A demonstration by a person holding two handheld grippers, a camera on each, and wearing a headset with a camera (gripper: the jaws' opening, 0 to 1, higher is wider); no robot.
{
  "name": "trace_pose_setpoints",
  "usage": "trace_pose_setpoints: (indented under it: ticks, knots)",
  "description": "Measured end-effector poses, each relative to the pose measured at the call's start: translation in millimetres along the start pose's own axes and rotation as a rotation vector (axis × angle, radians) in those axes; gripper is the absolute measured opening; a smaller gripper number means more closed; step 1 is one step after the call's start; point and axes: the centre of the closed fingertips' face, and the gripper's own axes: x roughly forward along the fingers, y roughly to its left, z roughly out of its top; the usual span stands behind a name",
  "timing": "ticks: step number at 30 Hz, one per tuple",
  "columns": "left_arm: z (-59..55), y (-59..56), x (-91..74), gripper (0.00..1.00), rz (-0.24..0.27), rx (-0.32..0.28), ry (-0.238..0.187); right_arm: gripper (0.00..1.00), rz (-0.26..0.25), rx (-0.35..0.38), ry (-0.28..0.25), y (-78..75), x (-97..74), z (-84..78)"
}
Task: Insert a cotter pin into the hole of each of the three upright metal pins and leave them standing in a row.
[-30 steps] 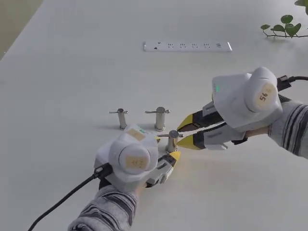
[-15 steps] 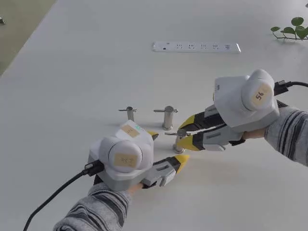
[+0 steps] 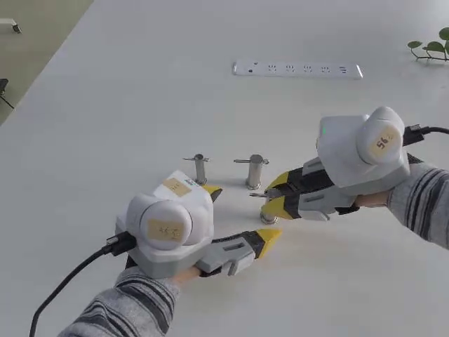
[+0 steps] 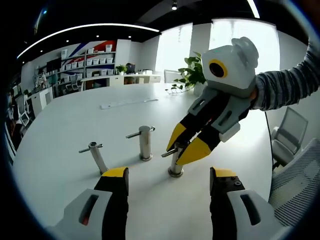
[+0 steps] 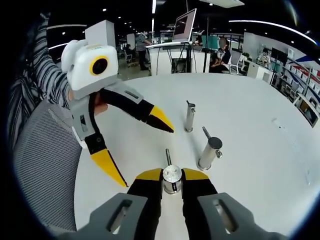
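Nearest metal pin (image 4: pixel 175 162) sits pinched between right gripper (image 5: pixel 172 177) fingers; left gripper (image 4: pixel 169 175) fingers spread nearby.

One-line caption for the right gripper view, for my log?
The right hand-held gripper clamps the nearest metal pin; the left hand-held gripper hangs open beside it.

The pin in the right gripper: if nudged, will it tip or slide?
Likely tips: the pin is tall and slim on a small flared base. Probably stiff and heavy for its size, being solid-looking metal. The smooth table may let it slide.
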Motion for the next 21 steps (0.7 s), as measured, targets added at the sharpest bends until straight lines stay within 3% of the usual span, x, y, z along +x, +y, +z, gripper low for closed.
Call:
trace_pose_setpoints:
  ticks: [12, 21]
  knots:
    - [6.7, 16.8, -16.3, 0.77, 0.047, -0.037, -0.027, 0.08, -0.011, -0.013, -0.009, -2.7, -2.2, -0.3]
    - [8.0, 34.8, -30.5, 0.86, 0.085, -0.038, -0.029, 0.08, -0.026, -0.020, 0.008, -15.3, -13.1, -7.2]
